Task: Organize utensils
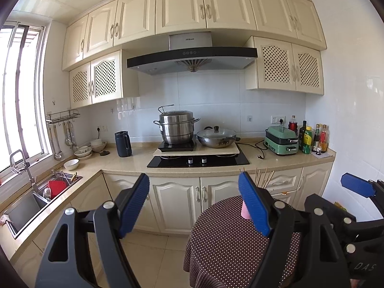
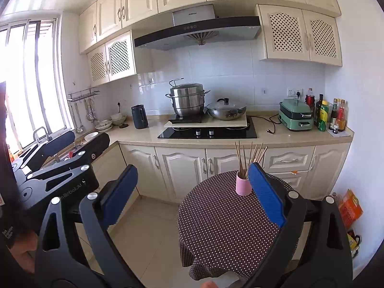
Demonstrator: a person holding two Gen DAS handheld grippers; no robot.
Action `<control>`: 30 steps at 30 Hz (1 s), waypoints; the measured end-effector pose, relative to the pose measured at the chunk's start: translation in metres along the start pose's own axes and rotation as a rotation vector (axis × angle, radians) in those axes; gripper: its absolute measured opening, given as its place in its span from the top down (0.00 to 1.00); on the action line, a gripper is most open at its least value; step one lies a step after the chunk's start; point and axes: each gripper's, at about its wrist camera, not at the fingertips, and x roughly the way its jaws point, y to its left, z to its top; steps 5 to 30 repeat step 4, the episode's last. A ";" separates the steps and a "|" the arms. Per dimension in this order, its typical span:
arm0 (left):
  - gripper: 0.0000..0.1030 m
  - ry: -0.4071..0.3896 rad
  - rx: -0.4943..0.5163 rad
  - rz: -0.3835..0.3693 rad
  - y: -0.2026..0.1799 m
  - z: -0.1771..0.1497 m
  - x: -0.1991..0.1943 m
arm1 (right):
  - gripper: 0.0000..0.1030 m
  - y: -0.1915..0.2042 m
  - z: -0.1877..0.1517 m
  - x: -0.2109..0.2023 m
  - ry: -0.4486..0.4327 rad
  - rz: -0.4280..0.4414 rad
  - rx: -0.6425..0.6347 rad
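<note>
Right wrist: pink cup (image 2: 243,187) whole; left wrist: half-hidden

Small pink cylindrical cup (image 1: 246,212) mostly hidden behind left gripper's (image 1: 194,201) blue pad in left wrist view. Round table's brown white-dotted cloth (image 2: 223,218) cut off below. Condiment bottle (image 2: 322,115) labels too small to read.

Dotted cloth tablecloth (image 2: 223,216), wooden chopsticks (image 2: 249,158), matt pink cup (image 2: 243,186).
</note>
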 end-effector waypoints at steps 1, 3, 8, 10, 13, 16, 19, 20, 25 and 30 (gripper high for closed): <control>0.27 0.007 0.002 -0.001 0.002 -0.001 0.003 | 0.11 0.000 0.001 0.003 0.003 0.000 0.001; 0.27 0.018 0.002 -0.002 0.004 -0.003 0.009 | 0.11 0.001 0.000 0.008 0.010 -0.007 0.005; 0.27 0.026 0.001 -0.004 0.005 -0.005 0.012 | 0.11 0.000 -0.001 0.011 0.016 -0.011 0.009; 0.27 0.026 0.001 -0.004 0.005 -0.005 0.012 | 0.11 0.000 -0.001 0.011 0.016 -0.011 0.009; 0.27 0.026 0.001 -0.004 0.005 -0.005 0.012 | 0.11 0.000 -0.001 0.011 0.016 -0.011 0.009; 0.27 0.026 0.001 -0.004 0.005 -0.005 0.012 | 0.11 0.000 -0.001 0.011 0.016 -0.011 0.009; 0.27 0.026 0.001 -0.004 0.005 -0.005 0.012 | 0.11 0.000 -0.001 0.011 0.016 -0.011 0.009; 0.27 0.026 0.001 -0.004 0.005 -0.005 0.012 | 0.11 0.000 -0.001 0.011 0.016 -0.011 0.009; 0.27 0.026 0.001 -0.004 0.005 -0.005 0.012 | 0.11 0.000 -0.001 0.011 0.016 -0.011 0.009; 0.27 0.026 0.001 -0.004 0.005 -0.005 0.012 | 0.11 0.000 -0.001 0.011 0.016 -0.011 0.009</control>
